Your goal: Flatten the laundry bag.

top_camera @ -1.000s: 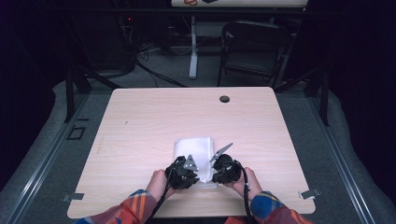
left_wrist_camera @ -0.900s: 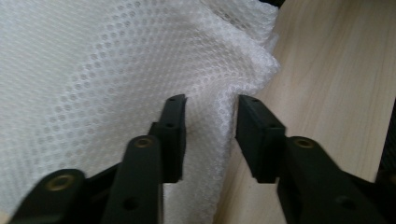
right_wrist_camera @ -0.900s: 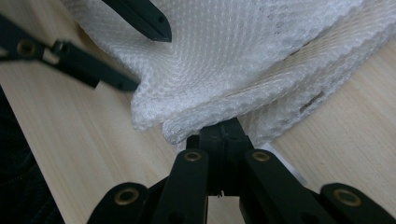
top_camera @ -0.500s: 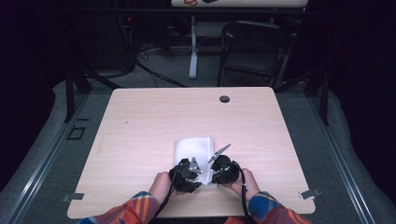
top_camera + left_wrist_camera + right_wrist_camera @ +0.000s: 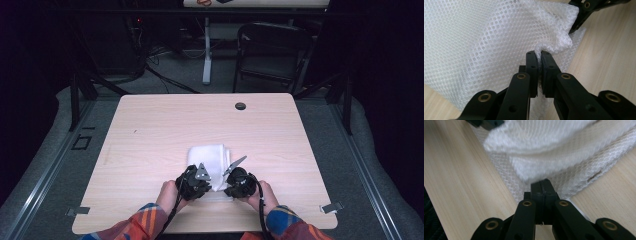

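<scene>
wooden table [image 5: 150,130], white dimpled mesh cloth [image 5: 481,37]

Both grippers, left gripper [image 5: 201,176] and right gripper [image 5: 231,176], sit at the near edge of a white cloth [image 5: 210,156] on the table [image 5: 150,130].

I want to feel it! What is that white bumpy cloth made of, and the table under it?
The white honeycomb-mesh cloth looks like soft, matte woven or knitted fabric, perhaps synthetic: tiny regular holes, and it puckers where the left tongs pinch it. The pale wood-grain table looks like smooth laminate or wood; streaky grain shows.
</scene>
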`<state>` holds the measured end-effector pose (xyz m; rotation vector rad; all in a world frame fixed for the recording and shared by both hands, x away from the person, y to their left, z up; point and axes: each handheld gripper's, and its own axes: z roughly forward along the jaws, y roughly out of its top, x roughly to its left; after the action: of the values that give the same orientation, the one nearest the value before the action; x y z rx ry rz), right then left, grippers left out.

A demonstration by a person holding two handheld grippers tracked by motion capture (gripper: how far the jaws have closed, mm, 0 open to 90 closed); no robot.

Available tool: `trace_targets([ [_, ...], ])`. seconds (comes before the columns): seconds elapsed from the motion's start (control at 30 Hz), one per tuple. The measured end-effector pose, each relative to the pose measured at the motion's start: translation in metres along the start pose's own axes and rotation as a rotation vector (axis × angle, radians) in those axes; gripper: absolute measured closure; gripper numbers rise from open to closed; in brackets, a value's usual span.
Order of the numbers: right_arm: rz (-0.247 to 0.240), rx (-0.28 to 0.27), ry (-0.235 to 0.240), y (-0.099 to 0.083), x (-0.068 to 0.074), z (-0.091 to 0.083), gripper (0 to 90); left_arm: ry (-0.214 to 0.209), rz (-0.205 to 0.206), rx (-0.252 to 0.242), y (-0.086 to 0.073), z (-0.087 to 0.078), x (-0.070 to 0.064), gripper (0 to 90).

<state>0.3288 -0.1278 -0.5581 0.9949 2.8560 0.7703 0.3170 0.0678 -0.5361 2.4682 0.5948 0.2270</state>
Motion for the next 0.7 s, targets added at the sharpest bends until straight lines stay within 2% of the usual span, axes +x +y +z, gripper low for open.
trace_targets([
  [0.13, -0.007, 0.0, -0.006, 0.0, 0.001, 0.0, 90.0, 0.015, -0.024, -0.021, 0.0, -0.007, 0.003, 85.9],
  [0.17, -0.023, 0.016, -0.008, 0.001, 0.0, -0.001, 90.0, 0.017, -0.029, -0.023, 0.0, -0.008, 0.004, 85.9],
  [0.37, -0.029, 0.012, -0.012, 0.001, 0.0, -0.001, 90.0, 0.034, -0.044, -0.042, -0.002, -0.018, 0.009, 85.8],
  [0.53, -0.032, 0.015, -0.015, 0.001, 0.001, -0.001, 90.0, 0.046, -0.072, -0.078, -0.005, -0.025, 0.013, 85.5],
  [0.7, -0.028, 0.016, -0.016, 0.001, 0.001, -0.001, 90.0, 0.049, -0.08, -0.078, -0.007, -0.029, 0.016, 85.4],
])
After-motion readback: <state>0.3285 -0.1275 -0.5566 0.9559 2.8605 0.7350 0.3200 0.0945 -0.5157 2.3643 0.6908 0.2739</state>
